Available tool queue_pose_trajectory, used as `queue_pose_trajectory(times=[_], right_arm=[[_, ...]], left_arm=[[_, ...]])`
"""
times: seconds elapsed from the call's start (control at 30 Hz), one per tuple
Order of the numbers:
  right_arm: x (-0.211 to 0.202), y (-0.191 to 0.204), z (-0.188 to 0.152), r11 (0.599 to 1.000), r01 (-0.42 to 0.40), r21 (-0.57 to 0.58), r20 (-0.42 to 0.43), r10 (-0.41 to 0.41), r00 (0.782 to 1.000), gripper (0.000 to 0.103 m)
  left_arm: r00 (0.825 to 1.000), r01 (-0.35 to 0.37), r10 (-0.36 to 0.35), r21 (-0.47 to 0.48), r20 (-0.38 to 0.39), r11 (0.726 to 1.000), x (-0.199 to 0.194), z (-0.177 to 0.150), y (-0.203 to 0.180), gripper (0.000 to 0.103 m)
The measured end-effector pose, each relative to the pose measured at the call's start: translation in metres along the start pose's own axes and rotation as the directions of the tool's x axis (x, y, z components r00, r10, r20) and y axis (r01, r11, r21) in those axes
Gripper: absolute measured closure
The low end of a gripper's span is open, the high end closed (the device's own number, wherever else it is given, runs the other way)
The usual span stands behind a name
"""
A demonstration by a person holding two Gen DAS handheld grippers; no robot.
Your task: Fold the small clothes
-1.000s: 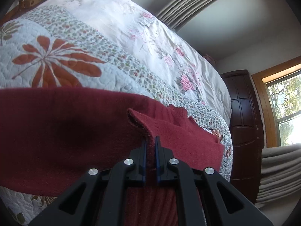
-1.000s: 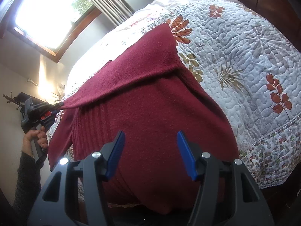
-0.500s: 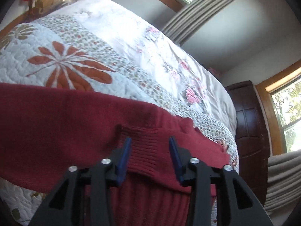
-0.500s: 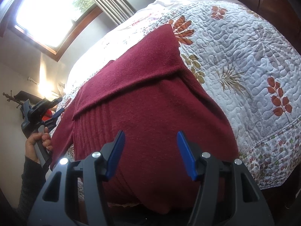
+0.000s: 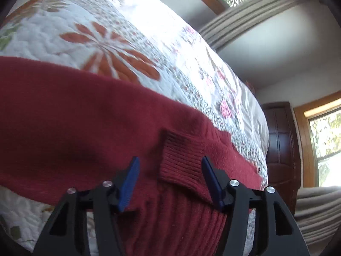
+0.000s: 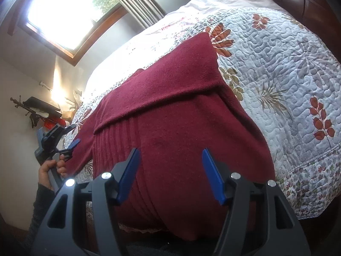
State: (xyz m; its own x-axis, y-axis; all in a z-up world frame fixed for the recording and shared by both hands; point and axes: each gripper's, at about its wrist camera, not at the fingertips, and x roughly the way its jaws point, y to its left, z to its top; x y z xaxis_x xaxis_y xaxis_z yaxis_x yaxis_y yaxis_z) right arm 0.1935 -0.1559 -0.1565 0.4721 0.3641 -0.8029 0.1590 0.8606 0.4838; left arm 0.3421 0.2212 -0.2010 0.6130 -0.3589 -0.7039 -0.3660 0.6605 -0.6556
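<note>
Left wrist view: ribbed cuff (image 5: pixel 181 162) of red sweater (image 5: pixel 74 111) between wide-spread fingers (image 5: pixel 130 179), right fingers (image 6: pixel 127 170) likewise wide.

Maroon knit sweater (image 6: pixel 181 115) flat on quilt, sleeve folded across.

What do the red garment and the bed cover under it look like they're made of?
Red garment: seemingly soft knit, wool or acrylic, matte and slightly fuzzy, with a ribbed cuff and ribbed lines down one side. Bed cover: looks like a quilted cotton-type fabric, matte, with puffy stitched swirls and printed leaves. The exact fibre of either can't be told.
</note>
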Motion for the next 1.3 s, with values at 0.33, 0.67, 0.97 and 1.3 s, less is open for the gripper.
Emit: queue_pose_trajectory(times=[0.33, 0.67, 0.97, 1.3], right_arm=[[0.034, 0.048, 0.006, 0.991, -0.066, -0.118, -0.094, 0.055, 0.994, 0.041], [0.033, 0.077, 0.001, 0.98, -0.085, -0.179, -0.104, 0.067, 0.992, 0.041], [0.019, 0.043, -0.003, 0.993, -0.042, -0.109, -0.076, 0.034, 0.997, 0.041], [0.01, 0.02, 0.002, 0.996, -0.06, -0.066, -0.052, 0.056, 0.997, 0.041]], left_arm=[[0.896, -0.052, 0.255, -0.485, 0.363, 0.873, -0.195, 0.003, 0.23, 0.027], [0.927, -0.052, 0.264, -0.603, 0.268, 0.796, -0.157, 0.027, 0.28, 0.026], [0.909, -0.106, 0.28, -0.478, 0.308, 0.872, -0.169, 0.059, 0.24, 0.096], [0.907, 0.001, -0.051, 0.12, 0.419, 0.993, -0.177, 0.061, -0.031, 0.096]])
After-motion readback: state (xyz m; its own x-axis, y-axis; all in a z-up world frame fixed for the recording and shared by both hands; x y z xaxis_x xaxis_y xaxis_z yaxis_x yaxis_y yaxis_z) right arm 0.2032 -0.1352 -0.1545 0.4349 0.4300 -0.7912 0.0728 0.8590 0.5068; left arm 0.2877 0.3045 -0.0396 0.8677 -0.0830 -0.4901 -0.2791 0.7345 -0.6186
